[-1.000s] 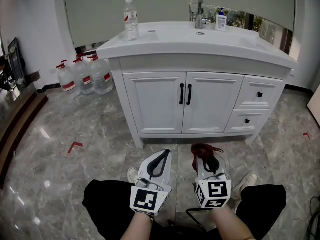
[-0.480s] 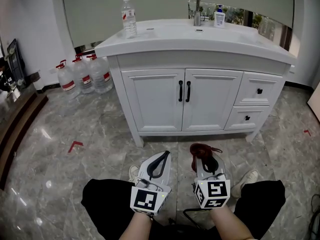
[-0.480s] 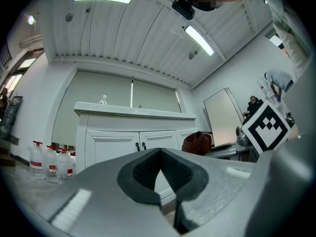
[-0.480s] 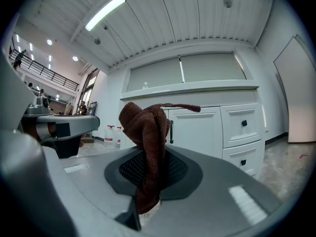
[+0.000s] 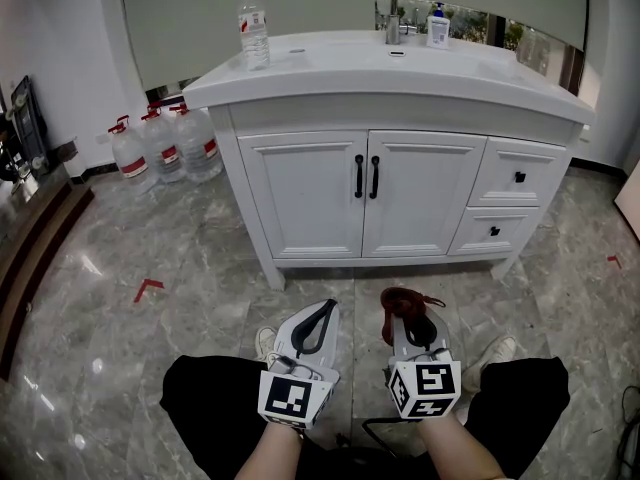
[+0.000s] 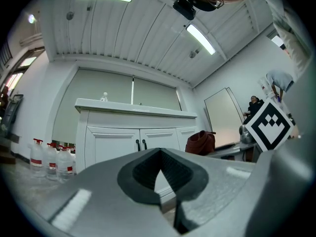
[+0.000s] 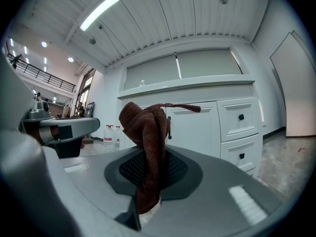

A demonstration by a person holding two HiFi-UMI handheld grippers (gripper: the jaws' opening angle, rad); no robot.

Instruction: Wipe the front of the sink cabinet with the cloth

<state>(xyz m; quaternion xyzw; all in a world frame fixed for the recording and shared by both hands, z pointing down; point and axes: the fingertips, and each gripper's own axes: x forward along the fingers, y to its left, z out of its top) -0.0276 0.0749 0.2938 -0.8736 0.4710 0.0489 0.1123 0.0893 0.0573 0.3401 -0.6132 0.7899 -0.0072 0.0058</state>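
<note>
head view / left gripper point(image 5: 328, 308): held low over the person's lap, aimed at the cabinet, well apart from it.
head view / right gripper point(image 5: 410, 324): just beside the left one, same heading, with the dark red cloth point(image 5: 402, 300) bunched at its tip.
head view / sink cabinet point(image 5: 320, 203): white, two doors with black handles point(image 5: 366, 176), two drawers point(image 5: 505, 203) on the right. Bare floor point(image 5: 200, 268) lies between it and both grippers.
head view / bench point(image 5: 340, 63): water bottle point(image 5: 253, 26) and soap bottle point(image 5: 437, 26) on top, neither in play.
left gripper view / fingers point(image 6: 89, 201): pressed together, nothing between them. Cabinet doors show ahead past the tip.
right gripper view / fingers point(image 7: 232, 191): clamped on the cloth, which stands up from between them as a wad, one loose strand sticking out to the right. Doors and drawers ahead.
step: approach, I'd say. Cloth is in hand, no contact with the front yet.
next move: close the gap, raise the right gripper and press the wad onto a door panel, then sweep. Lead with cloth, not hard finger tips. The strand could snag on the handles.
</note>
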